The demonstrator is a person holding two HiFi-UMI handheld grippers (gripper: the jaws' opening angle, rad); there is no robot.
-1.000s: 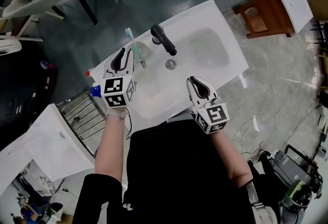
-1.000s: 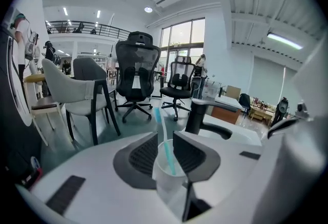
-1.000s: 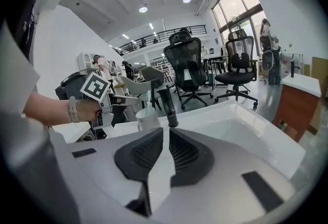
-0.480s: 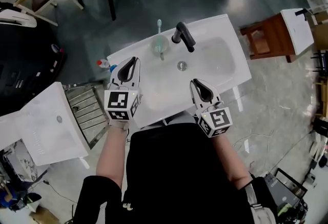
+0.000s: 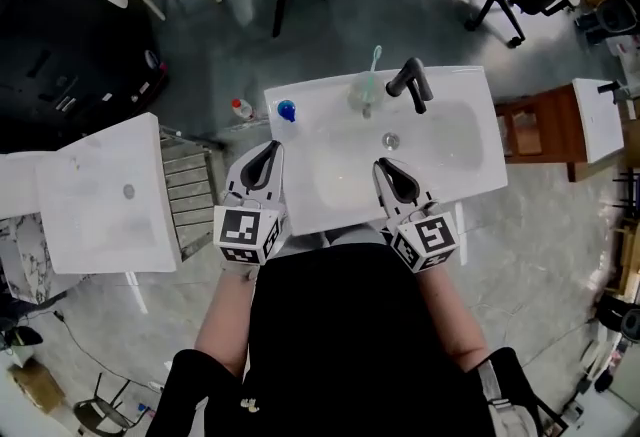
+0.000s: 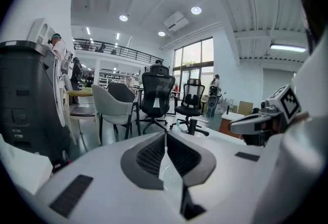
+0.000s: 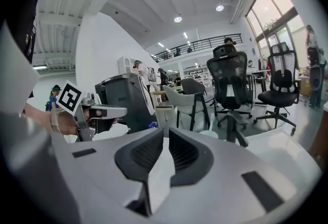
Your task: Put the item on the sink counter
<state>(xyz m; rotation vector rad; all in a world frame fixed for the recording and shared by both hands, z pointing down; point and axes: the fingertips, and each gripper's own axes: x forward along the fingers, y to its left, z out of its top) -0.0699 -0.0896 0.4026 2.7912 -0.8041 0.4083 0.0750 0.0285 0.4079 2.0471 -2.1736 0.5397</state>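
Cup (image 5: pixel 360 97) w/ toothbrush (image 5: pixel 374 63) on sink counter (image 5: pixel 460 85) beside tap (image 5: pixel 412 83); blue thing (image 5: pixel 286 110) at left back corner.
We hold L gripper (image 5: pixel 270 149) & R gripper (image 5: pixel 384 168) over near rim, both w/ jaws shut, nothing btwn.

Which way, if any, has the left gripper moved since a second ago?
Yes. The left gripper pulled back toward the person, from beside the clear toothbrush cup to the front-left edge of the white sink.
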